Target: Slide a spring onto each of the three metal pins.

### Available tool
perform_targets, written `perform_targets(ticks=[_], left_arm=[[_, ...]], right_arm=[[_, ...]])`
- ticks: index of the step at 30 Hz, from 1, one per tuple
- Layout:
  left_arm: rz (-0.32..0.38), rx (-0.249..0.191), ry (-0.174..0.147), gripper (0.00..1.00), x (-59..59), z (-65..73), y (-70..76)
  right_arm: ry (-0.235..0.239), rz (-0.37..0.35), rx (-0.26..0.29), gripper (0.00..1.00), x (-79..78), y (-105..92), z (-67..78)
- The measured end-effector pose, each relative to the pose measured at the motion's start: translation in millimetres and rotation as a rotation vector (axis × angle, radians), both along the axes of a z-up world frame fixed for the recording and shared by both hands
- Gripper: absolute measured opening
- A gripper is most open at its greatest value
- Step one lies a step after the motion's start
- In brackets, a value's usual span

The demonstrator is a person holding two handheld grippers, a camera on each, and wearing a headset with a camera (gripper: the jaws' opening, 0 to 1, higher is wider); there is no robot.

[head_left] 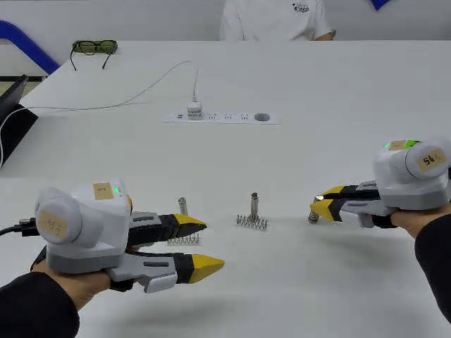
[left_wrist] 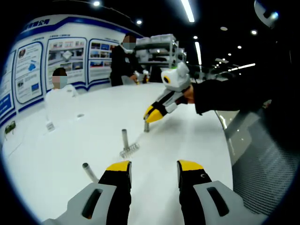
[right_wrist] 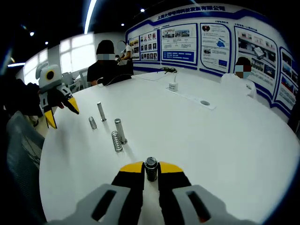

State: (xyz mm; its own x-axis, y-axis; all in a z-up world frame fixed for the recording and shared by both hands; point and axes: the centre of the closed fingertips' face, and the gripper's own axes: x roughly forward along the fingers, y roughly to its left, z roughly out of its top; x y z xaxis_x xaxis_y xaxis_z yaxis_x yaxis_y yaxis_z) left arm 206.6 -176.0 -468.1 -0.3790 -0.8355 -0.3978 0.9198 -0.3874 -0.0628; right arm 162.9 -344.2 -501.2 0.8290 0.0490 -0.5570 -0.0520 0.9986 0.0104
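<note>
- We hold the left gripper (head_left: 201, 243) low over the white counter (head_left: 317, 91). It is level and points inward, with its yellow-tipped jaws spread wide and nothing between them.
- The first spring (head_left: 183, 240) lies flat on the counter just beside those jaws, near the foot of the left pin (head_left: 182, 205), which stands bare and upright.
- The second spring (head_left: 251, 222) lies on its side against the base of the middle pin (head_left: 254, 204), which is also bare.
- Our right gripper (head_left: 323, 203) points in from the right, tipped slightly down. Its jaws are clenched on the third spring (right_wrist: 151, 168), which seems to sit over the right pin (left_wrist: 146, 126). We cannot tell how far down it has gone.
- We judge the springs to be light, thin-wired and lively, and a hard pinch could squash one or flick it across the smooth counter.
- The safest hold looks to be a gentle one across the coils near one end, leaving the other end open for the pin's tip.
- The pins look stiff but slender. We cannot tell whether they are fixed, so a sideways nudge might topple one.
</note>
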Motion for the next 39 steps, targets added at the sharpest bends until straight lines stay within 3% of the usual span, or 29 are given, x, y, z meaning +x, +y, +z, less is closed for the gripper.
perform_targets(ticks=[11,24,31,39], left_arm=[[-0.001,-0.004,0.001,0.4,-0.4,0.8,-1.3],[0.005,-0.01,-0.005,0.39,1.6,4.5,-1.6],[0.003,-0.012,-0.006,0.39,0.7,5.3,-3.0],[0.004,-0.018,-0.008,0.39,0.8,7.5,-3.2]], right_arm=[[0.024,-0.001,-0.004,0.16,-4.9,0.8,-5.3],[0.063,-0.01,0.002,0.17,-22.8,4.3,-14.7],[0.087,0.017,0.007,0.17,-27.2,15.9,-20.2],[0.081,0.054,0.024,0.17,-20.8,33.6,-18.4]])
